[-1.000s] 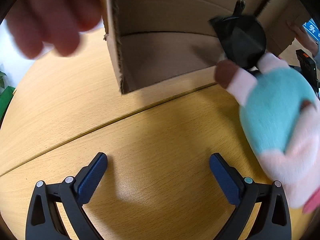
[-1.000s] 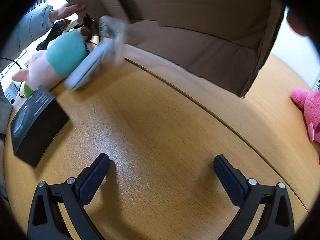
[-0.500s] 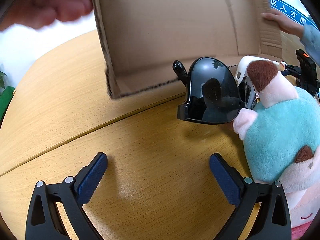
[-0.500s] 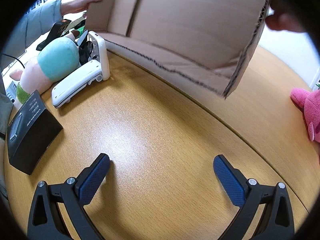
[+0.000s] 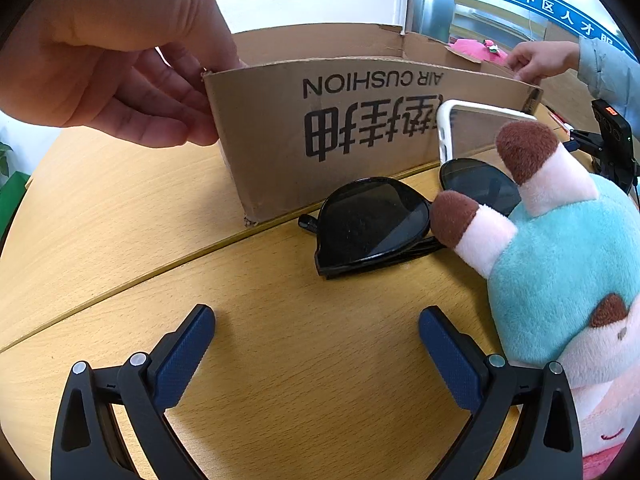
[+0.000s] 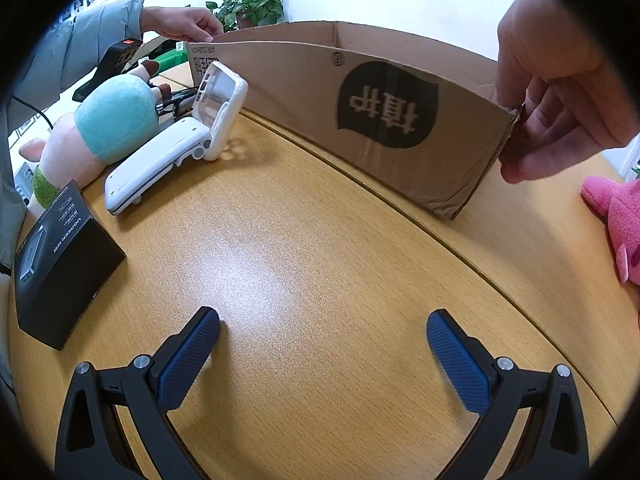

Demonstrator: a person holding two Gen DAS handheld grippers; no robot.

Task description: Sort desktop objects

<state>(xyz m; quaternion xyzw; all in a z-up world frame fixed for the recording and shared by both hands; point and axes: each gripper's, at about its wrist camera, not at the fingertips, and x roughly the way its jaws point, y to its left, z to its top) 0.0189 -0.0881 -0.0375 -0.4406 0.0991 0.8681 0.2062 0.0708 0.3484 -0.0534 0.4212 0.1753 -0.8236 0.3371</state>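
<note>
A cardboard box (image 5: 320, 132) stands upright on the wooden table, held at both ends by hands; it also shows in the right wrist view (image 6: 360, 120). Black sunglasses (image 5: 372, 228) lie in front of it beside a teal and pink plush toy (image 5: 560, 280). A white hinged case (image 6: 176, 152) stands open beside the plush (image 6: 108, 128). A black carton (image 6: 60, 264) lies at the left. My left gripper (image 5: 316, 340) is open and empty above the table, short of the sunglasses. My right gripper (image 6: 322, 344) is open and empty over bare table.
A pink plush (image 6: 616, 220) lies at the right table edge. One hand (image 5: 112, 60) grips the box's near corner, another hand (image 5: 536, 60) its far end. A black device (image 5: 612, 136) stands behind the teal plush. A potted plant (image 6: 248, 4) stands at the back.
The box was tipped over, its contents spilling onto the table; the hands have turned it upright and set it down. The sunglasses, case and plush have come to rest. Both grippers have stayed still.
</note>
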